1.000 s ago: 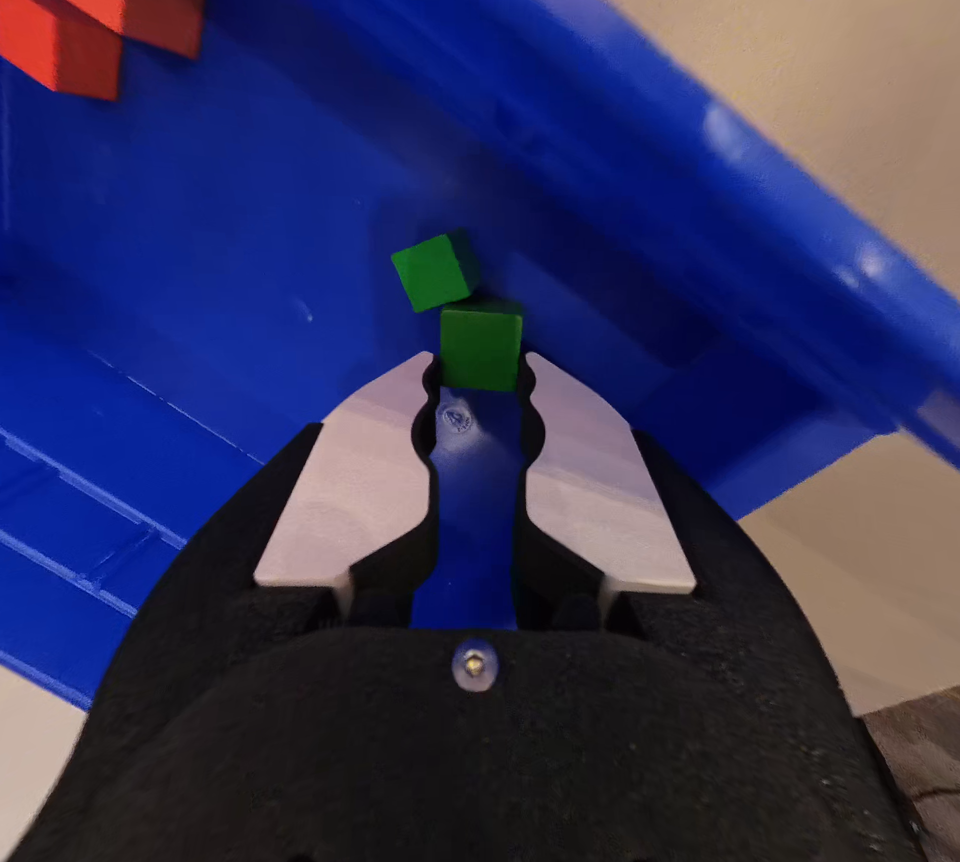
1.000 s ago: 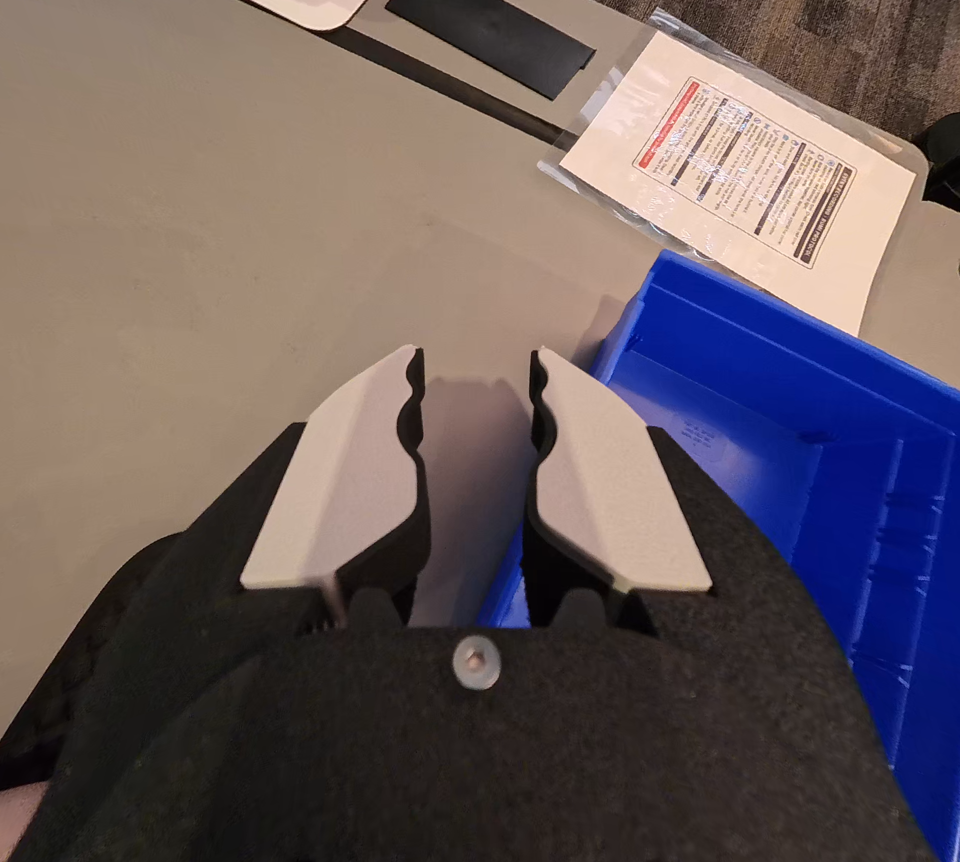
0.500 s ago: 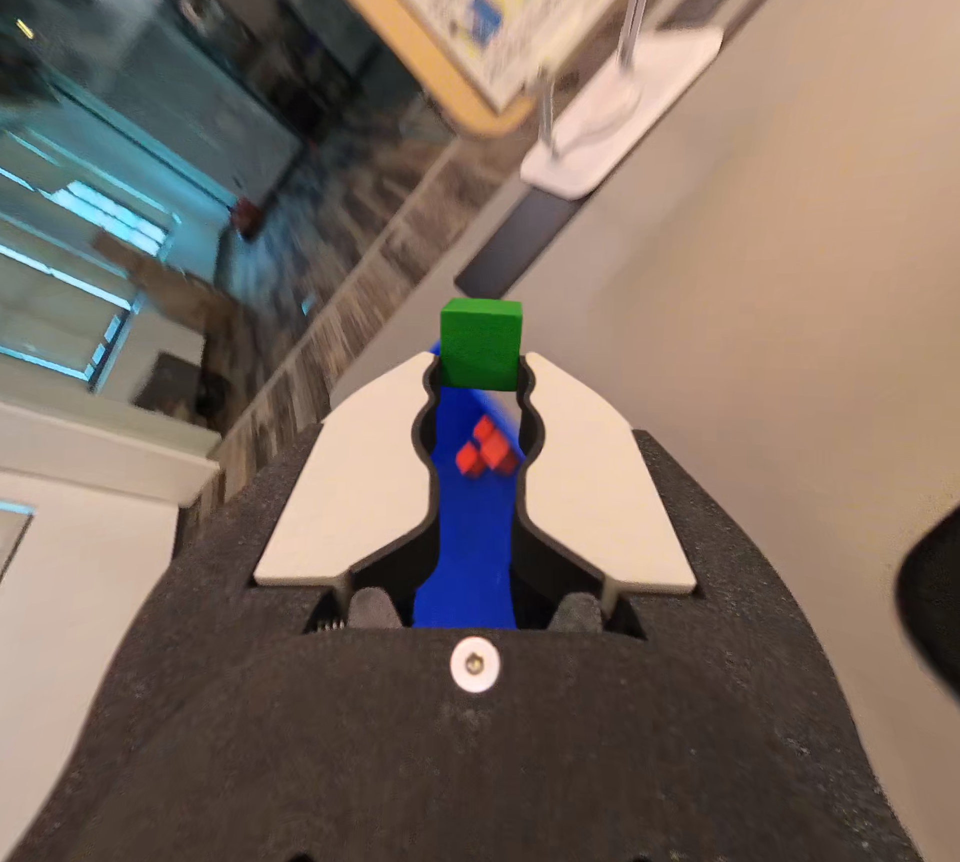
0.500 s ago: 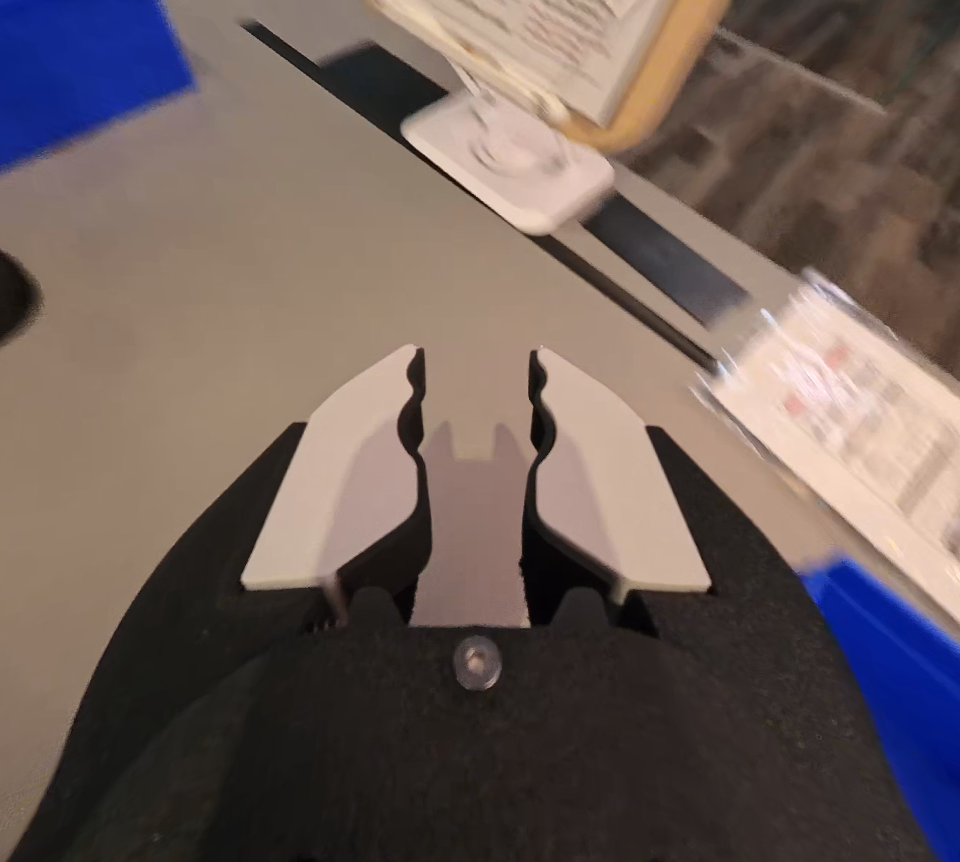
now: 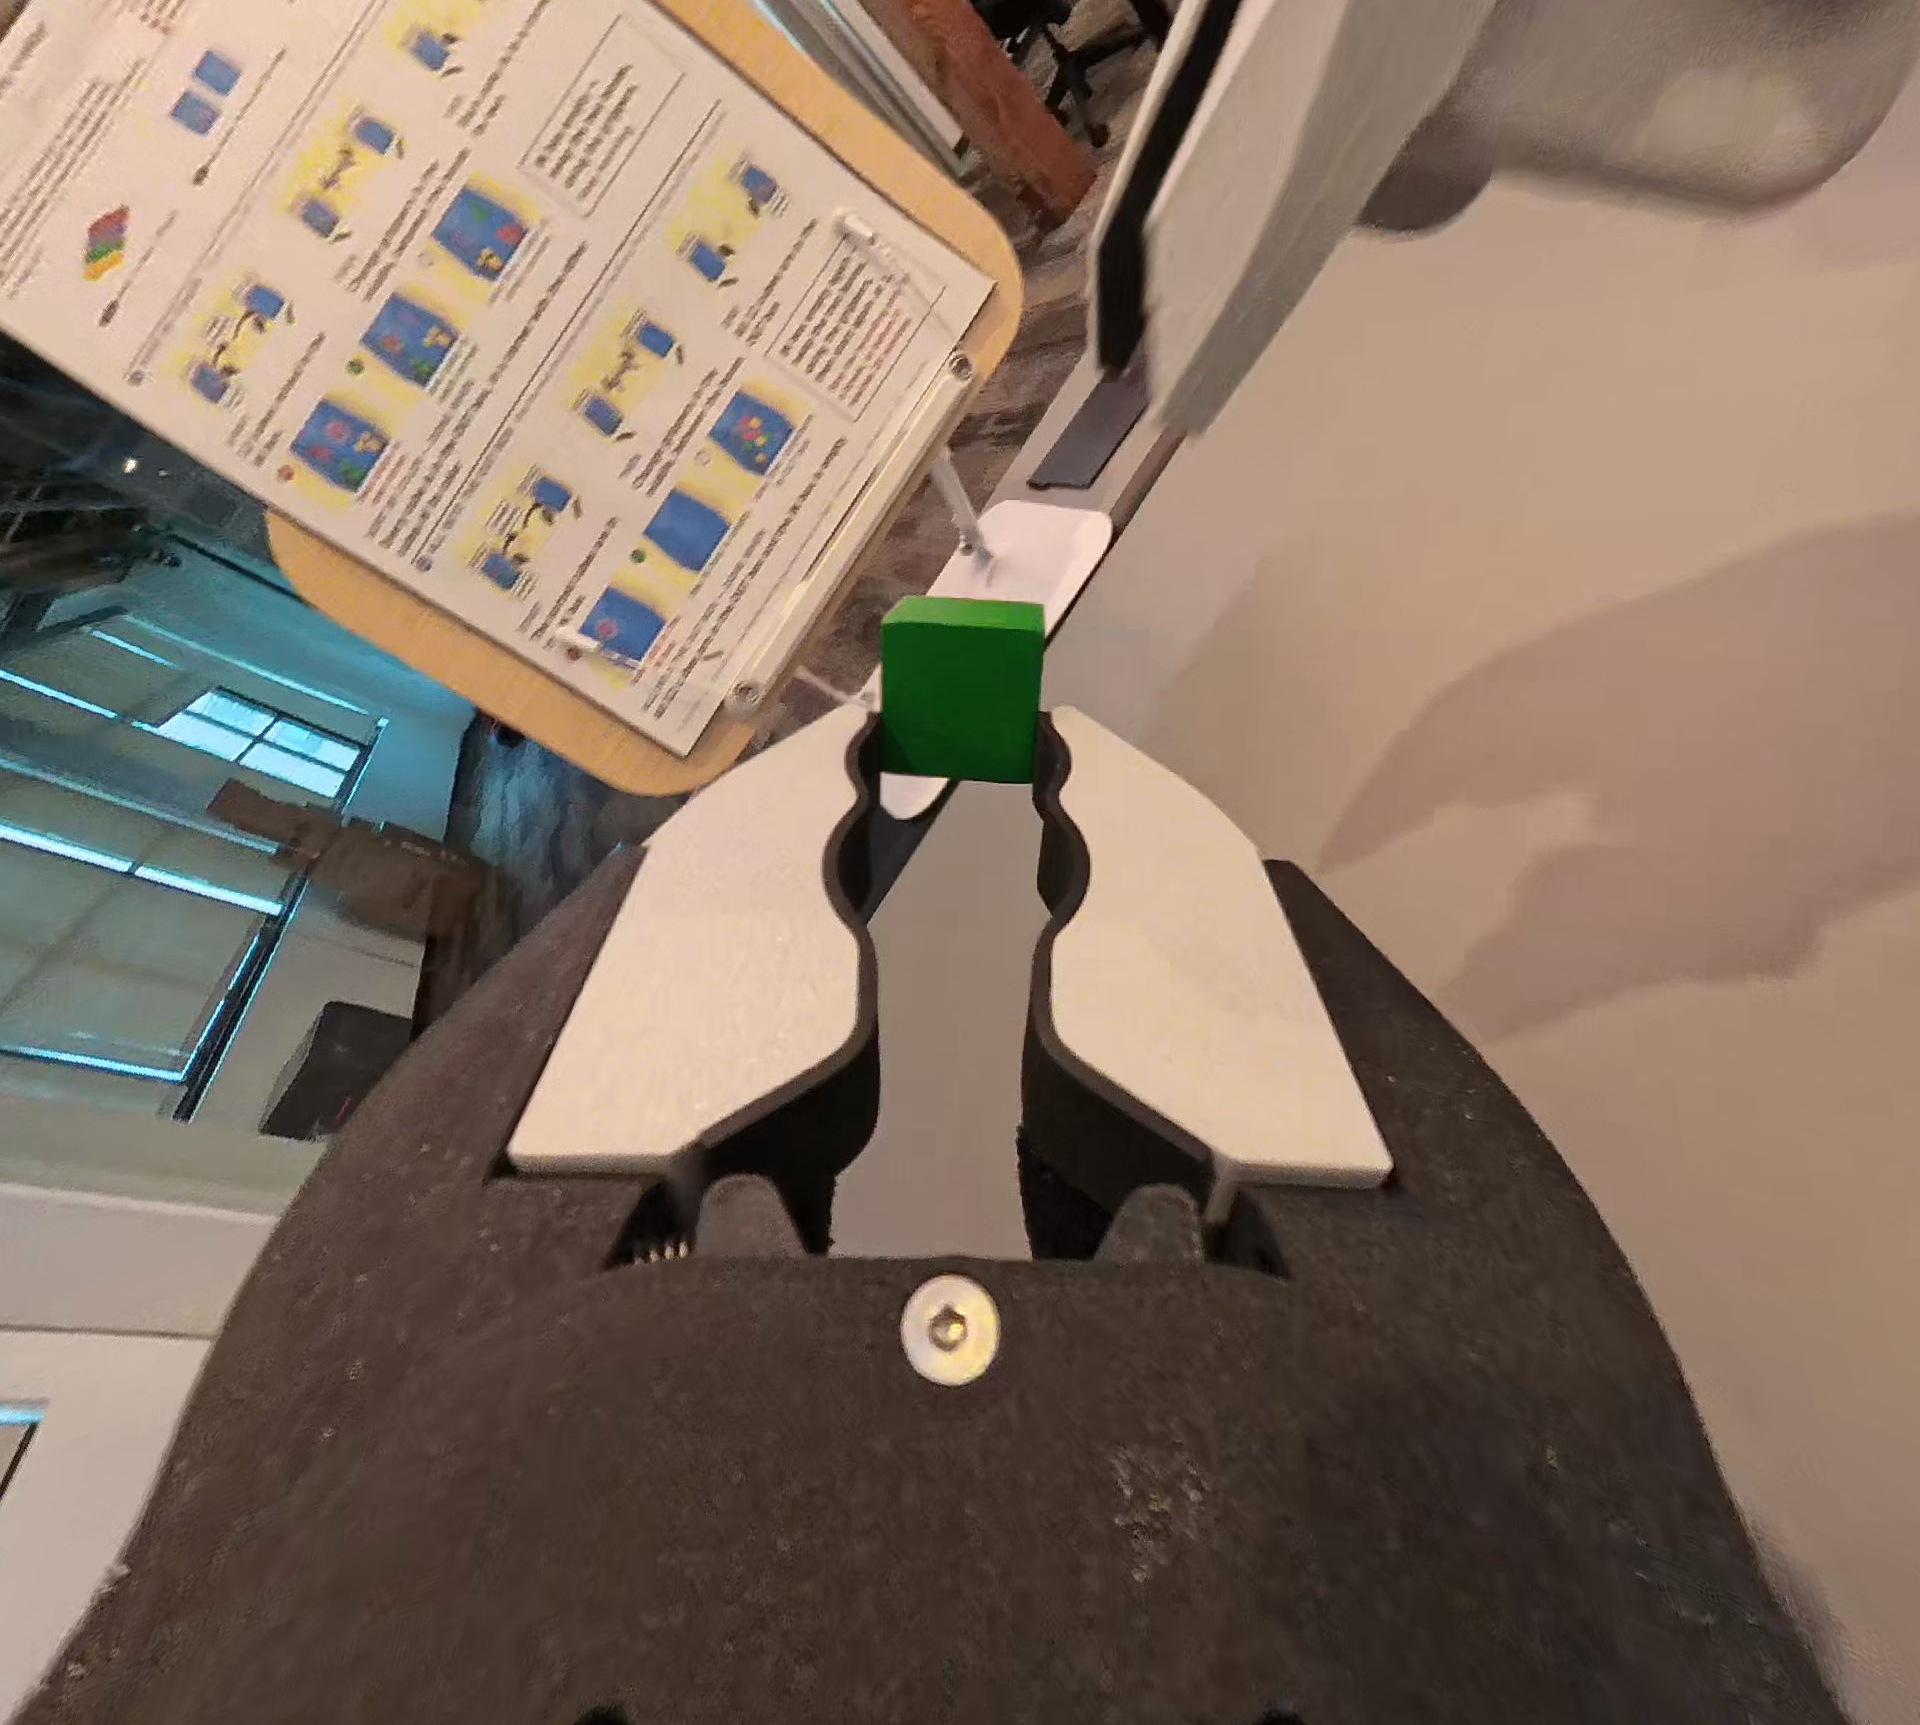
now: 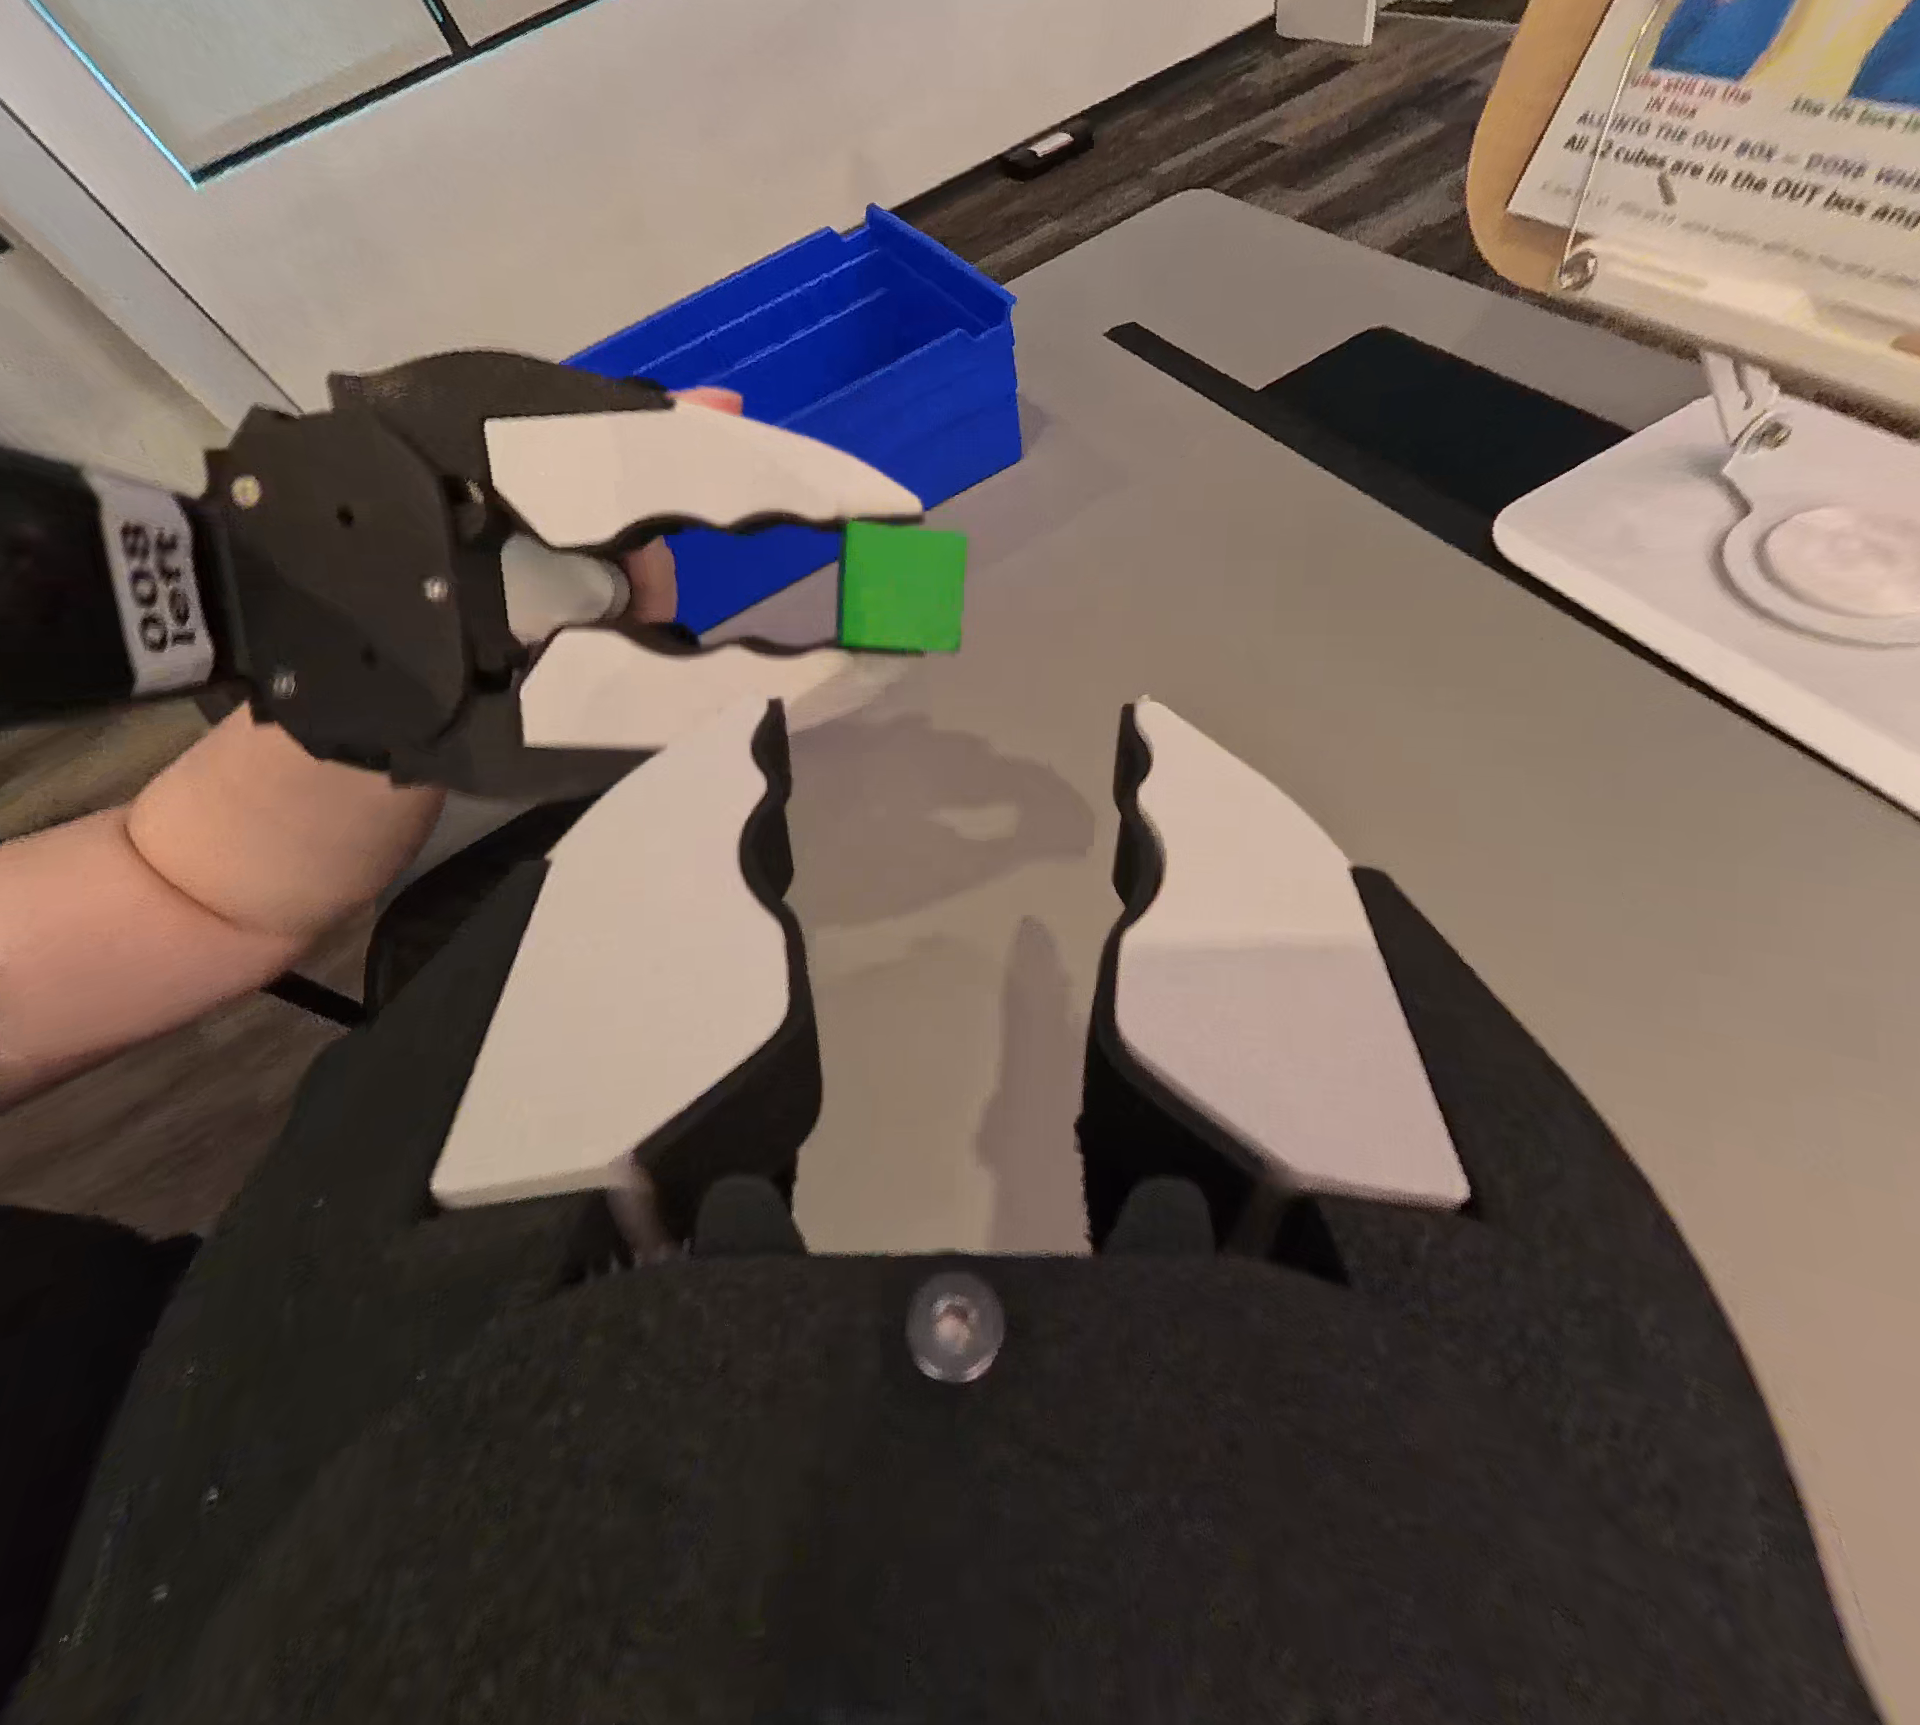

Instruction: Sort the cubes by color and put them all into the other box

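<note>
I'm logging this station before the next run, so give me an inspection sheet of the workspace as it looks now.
Surface: grey table, mostly bare.
Job's things: green cube held above the table; blue box at the far edge, contents hidden.
Clutter: instruction board on a white stand.
Grippers: left gripper shut on the cube; right gripper open, empty.
Cables: nothing seen.
Surroundings: patterned floor, white wall, windows.
</note>
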`<action>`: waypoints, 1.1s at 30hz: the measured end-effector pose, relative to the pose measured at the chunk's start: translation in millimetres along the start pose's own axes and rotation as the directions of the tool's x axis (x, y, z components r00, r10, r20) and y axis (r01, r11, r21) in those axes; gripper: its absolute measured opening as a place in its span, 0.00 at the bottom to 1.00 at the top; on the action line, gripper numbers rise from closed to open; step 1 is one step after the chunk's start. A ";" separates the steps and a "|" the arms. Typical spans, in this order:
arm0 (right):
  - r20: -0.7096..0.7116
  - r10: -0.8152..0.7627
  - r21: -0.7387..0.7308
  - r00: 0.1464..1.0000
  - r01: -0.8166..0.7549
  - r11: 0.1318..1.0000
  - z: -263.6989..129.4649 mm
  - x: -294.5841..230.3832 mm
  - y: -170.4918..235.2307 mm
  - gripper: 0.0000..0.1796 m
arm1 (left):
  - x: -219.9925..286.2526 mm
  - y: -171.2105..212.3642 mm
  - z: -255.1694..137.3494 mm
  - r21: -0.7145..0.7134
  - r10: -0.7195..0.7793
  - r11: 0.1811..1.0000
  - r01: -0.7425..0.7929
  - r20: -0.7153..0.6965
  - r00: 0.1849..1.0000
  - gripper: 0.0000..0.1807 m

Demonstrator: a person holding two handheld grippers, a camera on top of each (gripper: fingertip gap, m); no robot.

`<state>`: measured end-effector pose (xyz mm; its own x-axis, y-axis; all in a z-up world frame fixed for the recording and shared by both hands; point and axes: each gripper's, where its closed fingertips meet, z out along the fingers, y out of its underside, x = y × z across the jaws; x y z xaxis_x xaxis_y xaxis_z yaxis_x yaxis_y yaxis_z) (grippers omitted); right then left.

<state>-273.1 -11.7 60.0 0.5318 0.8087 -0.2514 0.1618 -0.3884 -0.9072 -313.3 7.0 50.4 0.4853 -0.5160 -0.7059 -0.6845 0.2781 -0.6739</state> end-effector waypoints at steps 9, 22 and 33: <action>0.044 0.049 -0.056 0.998 -0.047 0.997 14.2 1.5 14.7 0.16 | 28.4 -22.0 12.9 0.031 0.042 0.999 -0.040 -0.061 0.997 0.15; -0.360 -0.105 -0.120 0.927 0.066 0.991 -172.6 102.2 -2.3 0.15 | 38.9 17.0 -7.5 -0.030 -0.139 0.990 0.136 -0.109 0.984 0.23; -0.719 0.467 0.082 0.514 -0.605 0.792 -408.6 232.1 228.6 0.15 | 45.1 53.1 -20.9 -0.086 -0.238 0.970 0.229 -0.128 0.963 0.18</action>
<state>227.0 -93.3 -67.9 0.9470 -0.0831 -0.3104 -0.2615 -0.7607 -0.5941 -339.2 -18.4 -12.6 0.5608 -0.6667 -0.4910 -0.5996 0.0820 -0.7961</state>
